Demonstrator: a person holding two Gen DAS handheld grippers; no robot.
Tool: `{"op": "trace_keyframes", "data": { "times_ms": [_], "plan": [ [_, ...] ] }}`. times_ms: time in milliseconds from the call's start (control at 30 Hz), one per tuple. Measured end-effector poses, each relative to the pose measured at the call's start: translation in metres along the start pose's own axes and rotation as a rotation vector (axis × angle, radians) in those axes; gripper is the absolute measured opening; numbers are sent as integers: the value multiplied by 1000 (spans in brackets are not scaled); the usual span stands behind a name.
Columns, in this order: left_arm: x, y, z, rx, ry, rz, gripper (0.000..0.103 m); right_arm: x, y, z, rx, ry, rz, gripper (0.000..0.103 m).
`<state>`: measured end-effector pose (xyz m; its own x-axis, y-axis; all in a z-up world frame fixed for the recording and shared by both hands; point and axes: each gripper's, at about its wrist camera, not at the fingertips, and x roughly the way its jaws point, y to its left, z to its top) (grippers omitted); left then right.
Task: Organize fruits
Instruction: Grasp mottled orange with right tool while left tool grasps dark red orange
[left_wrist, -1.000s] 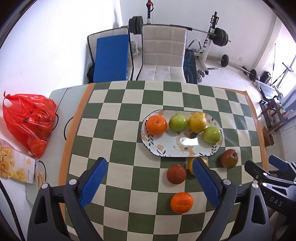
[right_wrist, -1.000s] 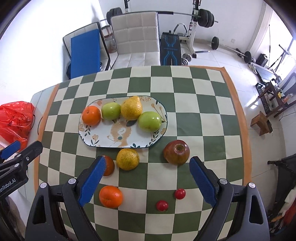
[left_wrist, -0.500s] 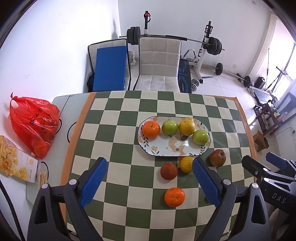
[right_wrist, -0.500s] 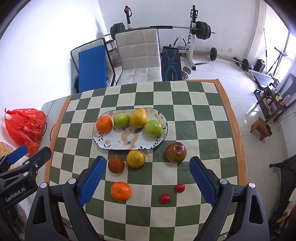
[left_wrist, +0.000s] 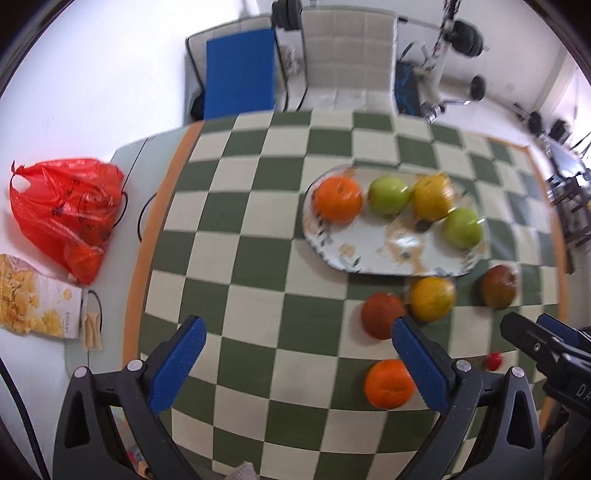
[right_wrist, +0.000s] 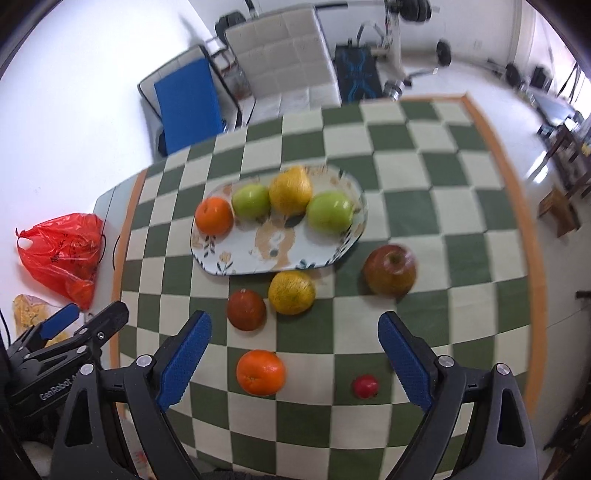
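Four fruits are sitting on the plate; five are waiting on the counter just beside it. Both tongs are gaping, empty.

Tabletop left half bare; plate front edge crowded by dark orange, yellow citrus, red apple.

Both of your grippers now sit lower and closer to the table than half a second ago, so the plate and the loose fruit fill more of both views. Your right gripper now frames the near orange between its spread fingers. Your left gripper has its right finger overlapping the dark red fruit. Only one small red fruit now shows.
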<state>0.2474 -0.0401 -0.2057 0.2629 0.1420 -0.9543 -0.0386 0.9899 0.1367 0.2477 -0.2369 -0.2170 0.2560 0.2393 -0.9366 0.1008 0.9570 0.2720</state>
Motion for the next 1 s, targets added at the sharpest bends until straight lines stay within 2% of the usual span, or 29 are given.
{"op": "trace_keyframes", "data": {
  "times_ms": [67,167,267,400,433,467,500,533,733,933,967,1000],
  "plan": [
    [24,1,-2,-17,51,37,103,37,-8,3,35,79,32,94],
    [55,4,-5,-60,135,49,103,88,-22,6,87,158,73,91],
    [78,7,-8,-101,202,39,103,126,-29,10,130,216,109,83],
    [98,9,-7,-135,260,8,103,167,-27,20,147,272,110,81],
    [101,9,-6,-139,270,-6,103,174,-26,21,150,286,115,78],
    [104,8,-5,-138,278,-23,103,184,-24,22,154,303,127,69],
    [106,7,-4,-137,288,-42,103,190,-23,22,155,316,133,65],
    [108,5,-2,-135,294,-62,103,193,-22,22,153,315,123,62],
    [119,-24,7,-83,342,-206,103,172,-31,7,126,274,39,62],
    [135,-64,15,20,371,-274,102,161,-48,-20,135,286,-30,62],
    [137,-70,16,42,370,-272,94,164,-51,-23,146,291,-35,62],
    [138,-77,17,68,370,-266,78,165,-55,-24,154,294,-37,62]
  ]
}}
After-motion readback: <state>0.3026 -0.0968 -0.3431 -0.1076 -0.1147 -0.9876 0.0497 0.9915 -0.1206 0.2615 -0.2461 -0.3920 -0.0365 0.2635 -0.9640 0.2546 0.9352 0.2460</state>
